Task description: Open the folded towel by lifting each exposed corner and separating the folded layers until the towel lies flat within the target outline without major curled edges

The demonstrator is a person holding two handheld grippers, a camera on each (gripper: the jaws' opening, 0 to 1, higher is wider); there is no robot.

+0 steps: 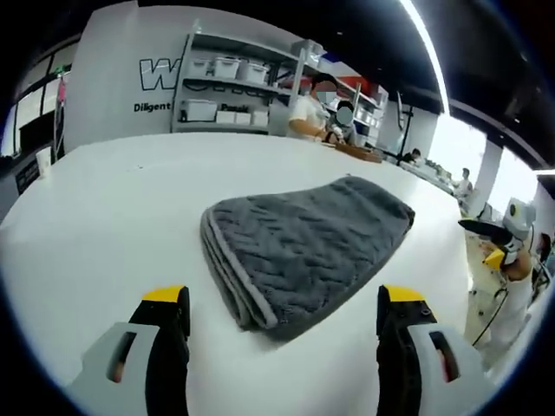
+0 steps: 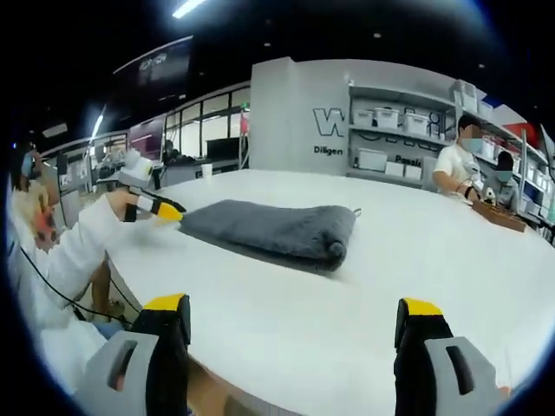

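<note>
Left gripper: black jaws with yellow tips spread wide apart, nothing between them, hovering over round white table, just short of folded grey textured towel. Towel lies mid-table, stacked layered edges facing left gripper, small hanging loop at its far end. Right gripper: jaws likewise well apart, empty, above table edge; towel farther off, its rolled fold toward this camera. Left gripper appears at left in right gripper view, near towel end, held by white-sleeved arm. Background: shelves with white storage bins, seated people beyond table.
</note>
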